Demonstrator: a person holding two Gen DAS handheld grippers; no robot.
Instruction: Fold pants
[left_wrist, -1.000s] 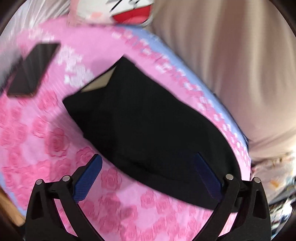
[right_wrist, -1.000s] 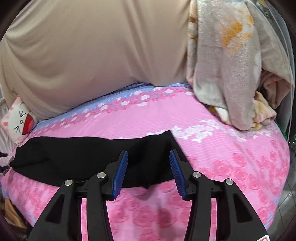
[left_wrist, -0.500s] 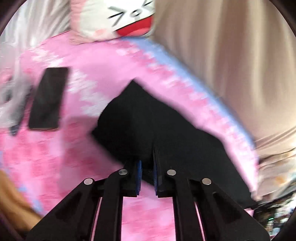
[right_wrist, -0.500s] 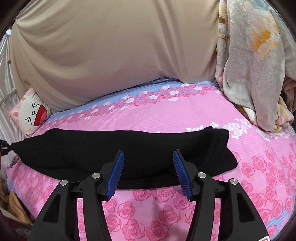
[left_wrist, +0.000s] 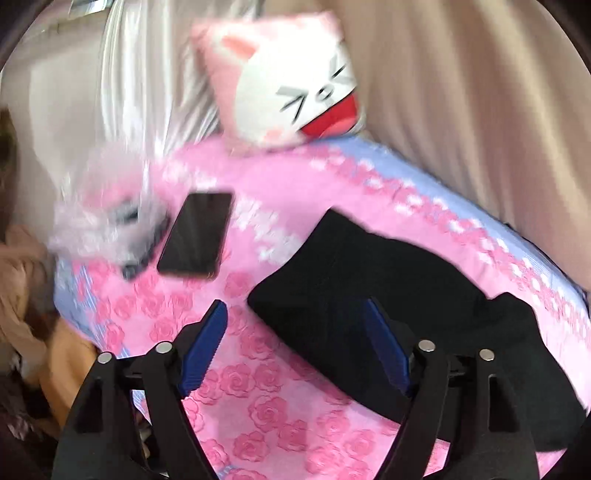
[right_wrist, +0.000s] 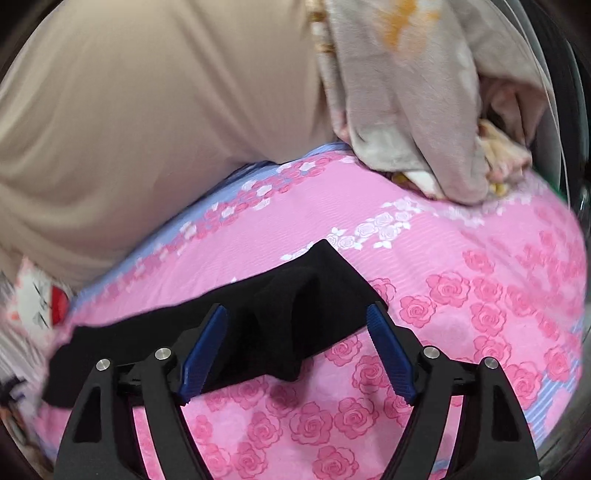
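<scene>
A pink bedsheet printed with darker pink roses and edged by a pale blue band (left_wrist: 280, 417) fills most of both views, bulging across the lower and middle frame (right_wrist: 461, 295). Behind it, a large beige draped cloth (right_wrist: 147, 122) takes the upper left of the right wrist view and the upper right of the left wrist view (left_wrist: 480, 92).

The black folded pants (left_wrist: 369, 280) lie flat on the sheet. In the left wrist view they spread from the centre to the lower right; in the right wrist view they run as a long dark strip (right_wrist: 288, 295) from the lower left edge to a pointed corner just above centre.

A grey floral blanket (right_wrist: 406, 92) is heaped at the upper right of the right wrist view, resting on the sheet's far edge. A square pink cushion with a white cartoon cat face (left_wrist: 291, 85) sits at top centre of the left wrist view, well apart from the pants.

The left gripper (left_wrist: 295, 332) stands at the bottom centre with its jaws opening, nothing pinched; its right blue pad overlaps the pants' near edge. The right gripper (right_wrist: 297, 338) likewise has its jaws opening, with the pants' fabric showing between the blue pads, unclamped.

A black smartphone (left_wrist: 195, 232) lies left of centre in the left wrist view, beside blurred clear plastic wrapping (left_wrist: 107, 221).
</scene>
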